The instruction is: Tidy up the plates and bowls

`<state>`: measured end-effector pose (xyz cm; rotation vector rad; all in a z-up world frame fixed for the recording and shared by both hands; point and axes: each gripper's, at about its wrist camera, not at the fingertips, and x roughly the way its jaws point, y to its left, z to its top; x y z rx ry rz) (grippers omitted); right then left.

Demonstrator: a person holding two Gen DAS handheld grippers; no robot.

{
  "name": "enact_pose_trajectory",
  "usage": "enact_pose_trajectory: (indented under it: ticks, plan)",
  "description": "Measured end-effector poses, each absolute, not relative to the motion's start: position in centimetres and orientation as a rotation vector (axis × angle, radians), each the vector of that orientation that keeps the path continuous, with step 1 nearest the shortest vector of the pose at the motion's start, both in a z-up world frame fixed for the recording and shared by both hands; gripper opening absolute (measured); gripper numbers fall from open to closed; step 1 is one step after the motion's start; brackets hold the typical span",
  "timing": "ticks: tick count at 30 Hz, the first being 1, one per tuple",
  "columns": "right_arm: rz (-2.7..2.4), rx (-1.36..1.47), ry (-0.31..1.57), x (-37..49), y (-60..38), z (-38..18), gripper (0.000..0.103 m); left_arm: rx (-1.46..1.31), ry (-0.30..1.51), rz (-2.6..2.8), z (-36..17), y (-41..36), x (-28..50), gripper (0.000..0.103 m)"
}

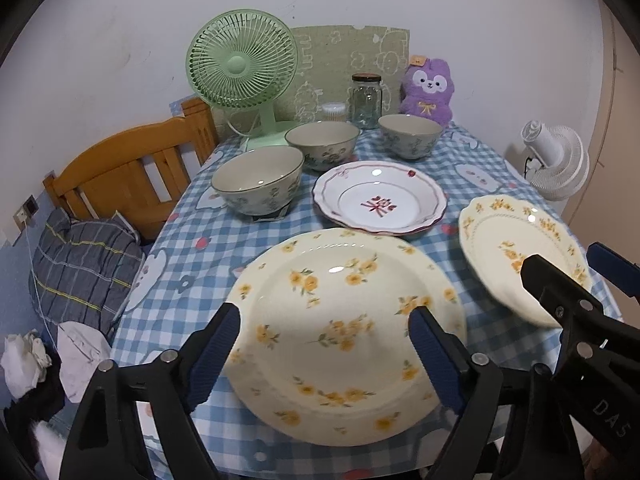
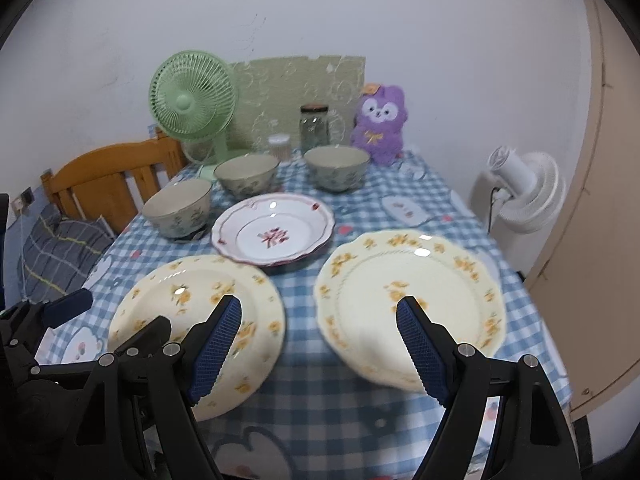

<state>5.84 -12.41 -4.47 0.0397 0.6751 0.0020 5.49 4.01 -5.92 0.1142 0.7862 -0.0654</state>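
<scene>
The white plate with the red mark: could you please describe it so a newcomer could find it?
On the blue checked tablecloth, look behind the two yellow-flowered plates. The white plate lies centrally there, before the bowls; only it has a reddish scalloped rim.

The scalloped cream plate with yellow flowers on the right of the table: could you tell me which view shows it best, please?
The right wrist view shows the scalloped cream plate best: nearly its whole rim and face are visible, with only a fingertip crossing it. In the left wrist view the same plate sits near the frame's edge, distorted and partly hidden behind the right tool.
</scene>
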Motion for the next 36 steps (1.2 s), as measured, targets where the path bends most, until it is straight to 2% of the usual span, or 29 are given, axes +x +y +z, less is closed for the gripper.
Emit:
enact_pose_trajectory:
  ticks: [27, 36]
  plan:
    - [0.062, 0.064, 0.890, 12.0, -7.5, -10.8, 0.082, 0.073, 0.935, 0.014, -11.9, 10.4, 10.0, 0.081]
    - [0.040, 0.040, 0.934, 13.5, -7.0, -12.2, 0.082, 0.060, 0.965, 0.009, -13.2, 10.9, 11.3, 0.076]
